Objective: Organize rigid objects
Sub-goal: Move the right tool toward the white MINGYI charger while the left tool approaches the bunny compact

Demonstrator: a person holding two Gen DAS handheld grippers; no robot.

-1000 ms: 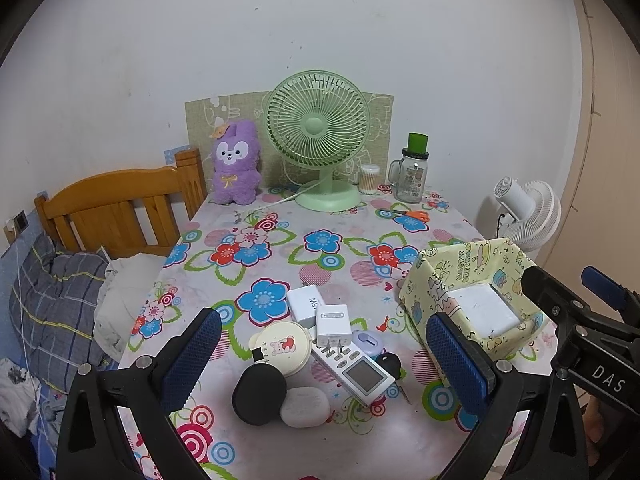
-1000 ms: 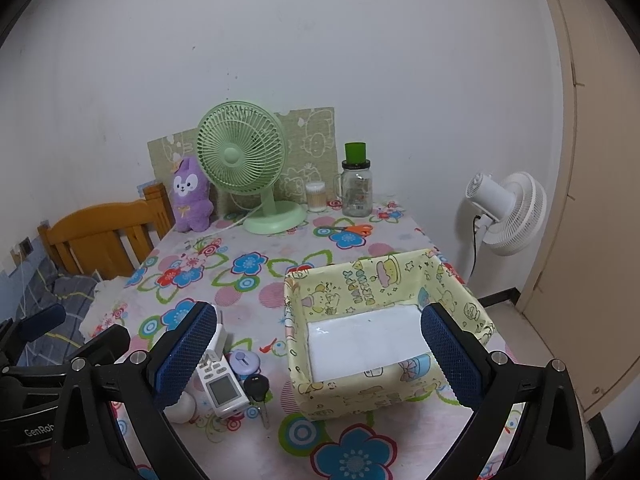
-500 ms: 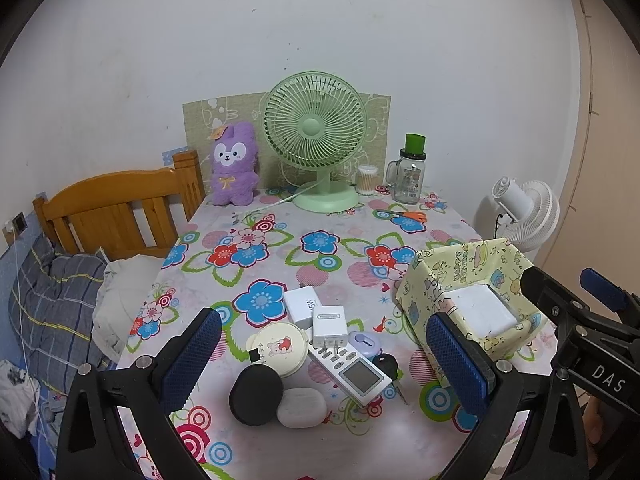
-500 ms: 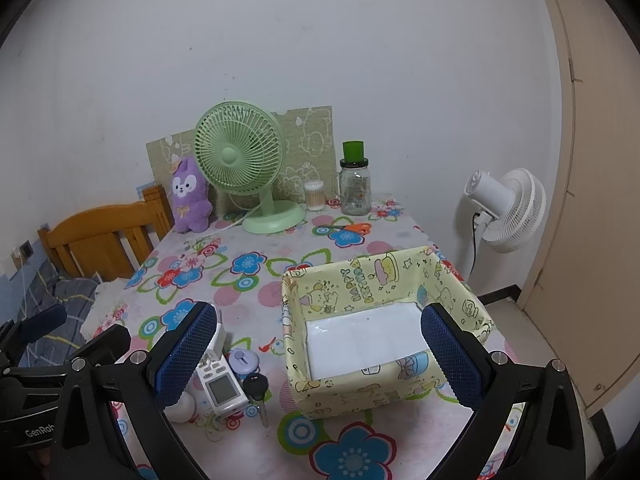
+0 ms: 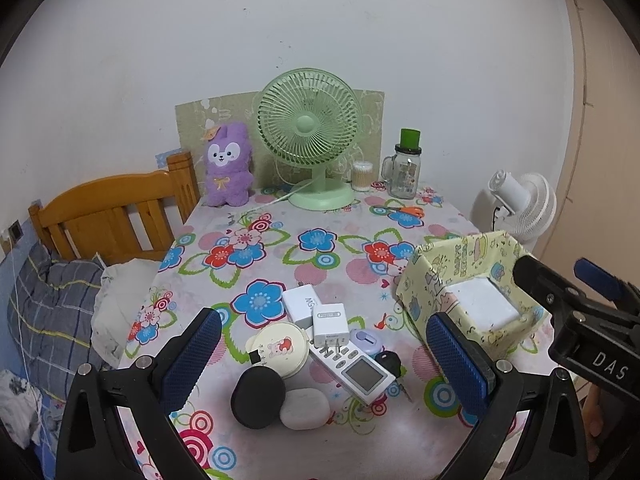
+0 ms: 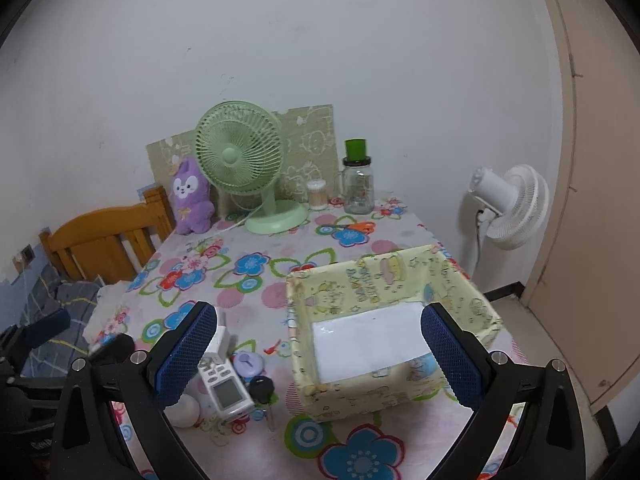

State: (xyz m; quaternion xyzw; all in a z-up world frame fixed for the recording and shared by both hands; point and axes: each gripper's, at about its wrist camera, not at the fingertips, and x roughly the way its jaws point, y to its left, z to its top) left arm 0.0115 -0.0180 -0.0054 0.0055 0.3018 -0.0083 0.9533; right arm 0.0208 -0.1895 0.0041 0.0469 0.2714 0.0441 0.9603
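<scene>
Both wrist cams look down-forward over table (image 5: 280, 240) – left nearer clutter, right nearer box (image 6: 392, 280); shared.

My left gripper (image 5: 324, 354) hangs above the near edge of the table (image 5: 280, 216), its jaws spread wide and holding nothing, blue pads facing each other. My right gripper (image 6: 320, 350) hovers over the same near edge, further right along it, equally wide apart and empty. Both point toward the table's far side, tilted slightly down, and touch nothing on it.

Yellow cartoon-print box (image 6: 384, 276); floral tablecloth (image 5: 280, 248) — bright.
</scene>
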